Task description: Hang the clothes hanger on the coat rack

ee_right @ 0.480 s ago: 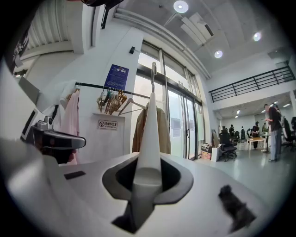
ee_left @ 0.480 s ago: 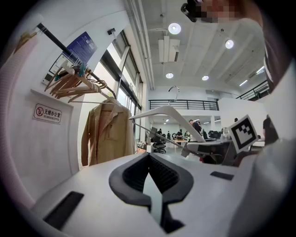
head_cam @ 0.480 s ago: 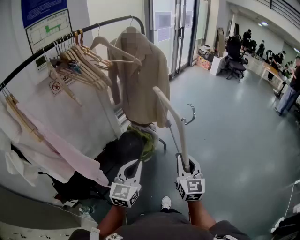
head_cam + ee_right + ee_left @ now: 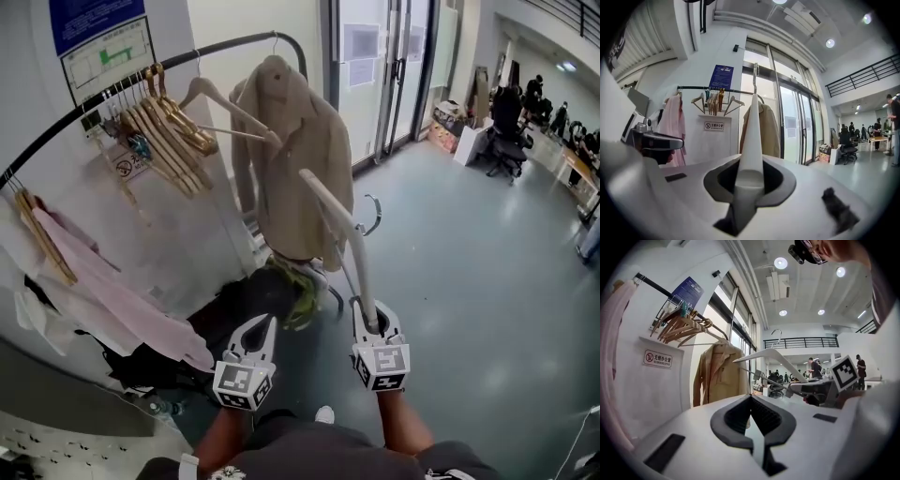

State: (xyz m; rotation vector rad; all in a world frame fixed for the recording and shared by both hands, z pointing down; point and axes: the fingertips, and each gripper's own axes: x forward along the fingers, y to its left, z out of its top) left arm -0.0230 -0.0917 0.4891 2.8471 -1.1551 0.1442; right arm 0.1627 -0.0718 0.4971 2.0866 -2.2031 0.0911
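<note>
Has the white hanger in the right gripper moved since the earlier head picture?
Yes, slightly. In the head view the white hanger now overlaps the beige jacket more; its hook stands nearer the jacket's edge.

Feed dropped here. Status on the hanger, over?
Right tongs shut on white hanger. Left tongs shut, empty. Coat rack ahead; beige jacket hanging there.
</note>
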